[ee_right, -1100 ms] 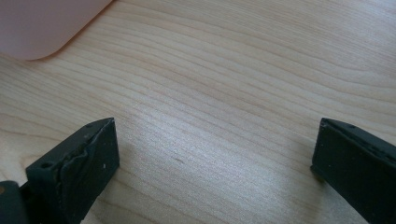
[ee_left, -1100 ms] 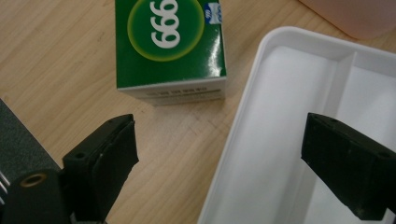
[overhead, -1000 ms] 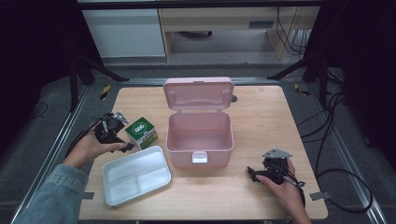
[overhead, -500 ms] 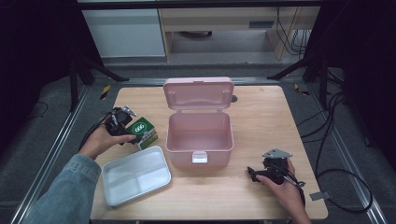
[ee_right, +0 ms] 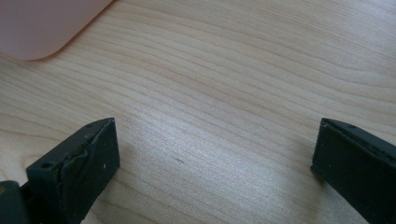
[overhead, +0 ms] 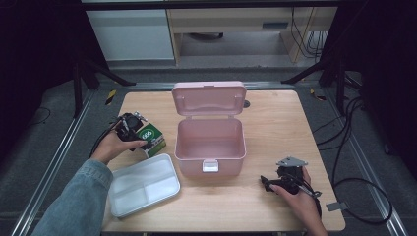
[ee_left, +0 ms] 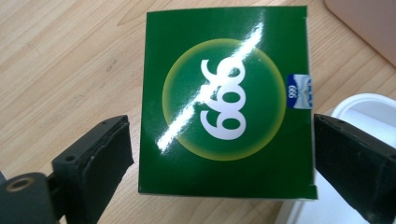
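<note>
Green carton (ee_left: pixel 226 105): lies on the counter (ee_right: pixel 243 70) between the left tongs (ee_left: pixel 222 154), spread wide, jaws just clear. Right tongs (ee_right: pixel 215 158): wide, nothing between, pink box (ee_right: pixel 42 23) ahead-left.

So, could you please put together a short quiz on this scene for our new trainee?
1. True or false: the lid of the pink box is shut.
2. Which thing sits between the jaws of the left tongs? A) the white tray B) the green carton C) a cable
3. Fill in: the right tongs are open over the bare ______.

Key:
1. False: the lid stands open and the box looks empty.
2. B: the jaws flank the carton, a gap showing on each side.
3. Table: no item lies between the jaws.
</note>
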{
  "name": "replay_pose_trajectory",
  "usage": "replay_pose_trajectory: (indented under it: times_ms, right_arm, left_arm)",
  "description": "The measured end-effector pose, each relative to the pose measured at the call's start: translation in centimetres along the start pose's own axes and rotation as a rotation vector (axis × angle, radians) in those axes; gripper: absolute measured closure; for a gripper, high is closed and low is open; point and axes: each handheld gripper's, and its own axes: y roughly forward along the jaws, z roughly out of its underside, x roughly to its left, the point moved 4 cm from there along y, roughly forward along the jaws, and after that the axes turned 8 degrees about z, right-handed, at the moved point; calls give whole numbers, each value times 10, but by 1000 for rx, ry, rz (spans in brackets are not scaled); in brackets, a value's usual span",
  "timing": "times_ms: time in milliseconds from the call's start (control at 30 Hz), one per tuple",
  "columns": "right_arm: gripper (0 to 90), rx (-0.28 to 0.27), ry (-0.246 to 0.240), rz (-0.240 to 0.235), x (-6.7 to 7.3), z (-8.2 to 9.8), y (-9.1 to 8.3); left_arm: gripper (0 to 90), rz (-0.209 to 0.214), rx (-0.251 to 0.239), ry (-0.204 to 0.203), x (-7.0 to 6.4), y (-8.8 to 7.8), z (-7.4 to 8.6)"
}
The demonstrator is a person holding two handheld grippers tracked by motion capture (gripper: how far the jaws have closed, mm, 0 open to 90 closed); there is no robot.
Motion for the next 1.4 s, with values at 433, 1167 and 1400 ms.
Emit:
replay_pose_trajectory:
  times_ms: [433,1167,1400]
  right_arm:
    - [9,0,0,0,0,0,0]
    - [9,0,0,1,0,0,0]
    - [9,0,0,2,0,0,0]
  left_arm:
    - [136,31,-11,-5,1,10,1]
    - [169,24,-51,48,2,-18,1]
    - [171,3,-60,118,-12,-55,-4]
